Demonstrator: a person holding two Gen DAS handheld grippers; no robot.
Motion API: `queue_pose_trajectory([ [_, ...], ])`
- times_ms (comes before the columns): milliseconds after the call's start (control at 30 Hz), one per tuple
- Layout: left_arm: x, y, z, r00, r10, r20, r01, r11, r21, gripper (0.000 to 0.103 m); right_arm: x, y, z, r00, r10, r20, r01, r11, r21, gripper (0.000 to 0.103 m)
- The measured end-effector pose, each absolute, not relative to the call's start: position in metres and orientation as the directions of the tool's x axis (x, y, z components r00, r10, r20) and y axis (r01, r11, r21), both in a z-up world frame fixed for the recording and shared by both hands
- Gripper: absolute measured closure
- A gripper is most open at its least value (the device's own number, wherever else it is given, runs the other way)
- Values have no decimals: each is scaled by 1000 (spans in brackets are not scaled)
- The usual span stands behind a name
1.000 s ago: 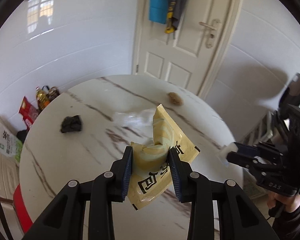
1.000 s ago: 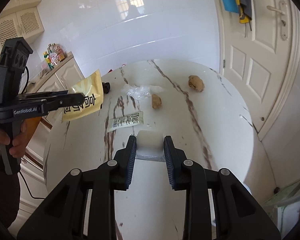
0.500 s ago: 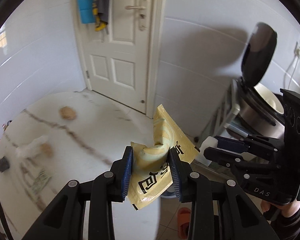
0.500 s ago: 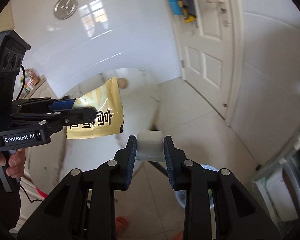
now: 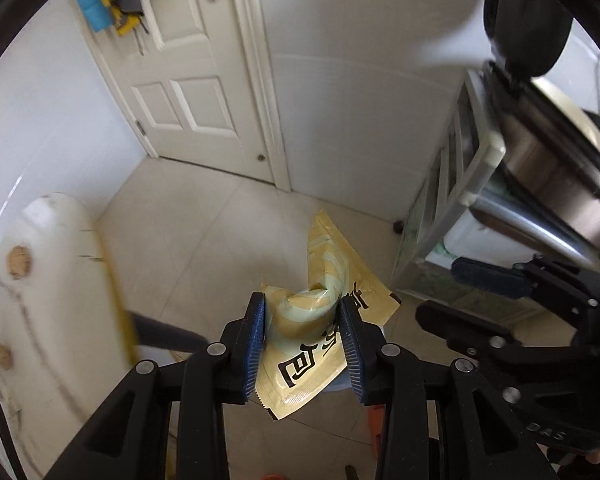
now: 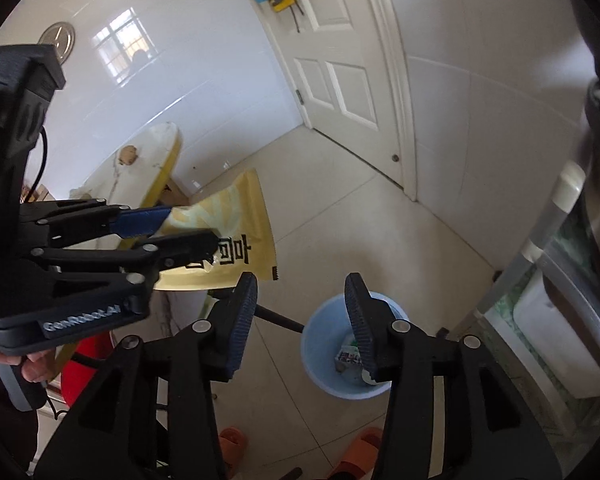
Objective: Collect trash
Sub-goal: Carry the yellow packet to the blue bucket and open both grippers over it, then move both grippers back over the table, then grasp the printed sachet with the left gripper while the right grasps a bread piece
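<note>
Left gripper (image 5: 303,334) clamped on the yellow wrapper (image 5: 320,332), crumpled between the pads, held in the air above the tiled floor (image 5: 220,240). From the right wrist view the wrapper (image 6: 236,236) hangs up and left of the bin (image 6: 320,344), not over it. Right gripper (image 6: 300,320) jaws spread, nothing between them, poised above the bin's left side. Bin is light blue, on the floor, some trash (image 6: 350,356) already inside. Table (image 5: 40,280) off to the left with two brown lumps (image 5: 19,261) on top. White door (image 6: 340,60) behind, shut.
</note>
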State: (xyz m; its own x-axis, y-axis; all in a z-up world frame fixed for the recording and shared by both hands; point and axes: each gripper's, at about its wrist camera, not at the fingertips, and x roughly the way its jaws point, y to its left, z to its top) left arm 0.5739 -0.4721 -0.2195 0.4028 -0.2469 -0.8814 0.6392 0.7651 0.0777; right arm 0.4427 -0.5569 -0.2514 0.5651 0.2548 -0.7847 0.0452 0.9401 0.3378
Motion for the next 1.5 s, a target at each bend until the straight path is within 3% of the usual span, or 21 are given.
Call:
queue_pose_trajectory([
  [67,581,-489,-232,407,-229,-884,643,759,99,63,440,-566,-255,562,251,-788,62,937,342,58],
  [167,587,-505,-241,429,-216,-877,639,759,126,43,436,-575,-258,559,243,-793,77,937,341,58],
  [333,580,-504,-236,461,-226,-858,634,760,140,41,432,-579,-256,559,235,-795,88,937,339,58],
  [467,566,-481,-220,505,-220,-835,604,781,160,29,433,-569,-245,570,233,-788,69,942,328,56],
  [633,541,-425,-194,566,-202,-799,533,829,168,25,434,-536,-219,591,236,-771,21,951,308,51],
  [800,522,-353,-171,643,-174,-746,454,871,188,13,438,-490,-188,616,248,-747,-46,959,280,42],
  [1167,528,-164,-193,654,16,-756,245,942,231,13,479,-362,-162,573,312,-758,-232,949,215,40],
  [1367,552,-118,-212,622,7,-783,227,956,188,15,515,-303,-175,512,341,-788,-312,929,199,40],
  [1433,562,-115,-215,606,-23,-795,256,952,168,23,526,-286,-181,491,345,-800,-335,922,192,40],
  [1500,575,-114,-220,582,-41,-812,284,946,156,43,538,-273,-186,475,344,-810,-347,919,188,40],
])
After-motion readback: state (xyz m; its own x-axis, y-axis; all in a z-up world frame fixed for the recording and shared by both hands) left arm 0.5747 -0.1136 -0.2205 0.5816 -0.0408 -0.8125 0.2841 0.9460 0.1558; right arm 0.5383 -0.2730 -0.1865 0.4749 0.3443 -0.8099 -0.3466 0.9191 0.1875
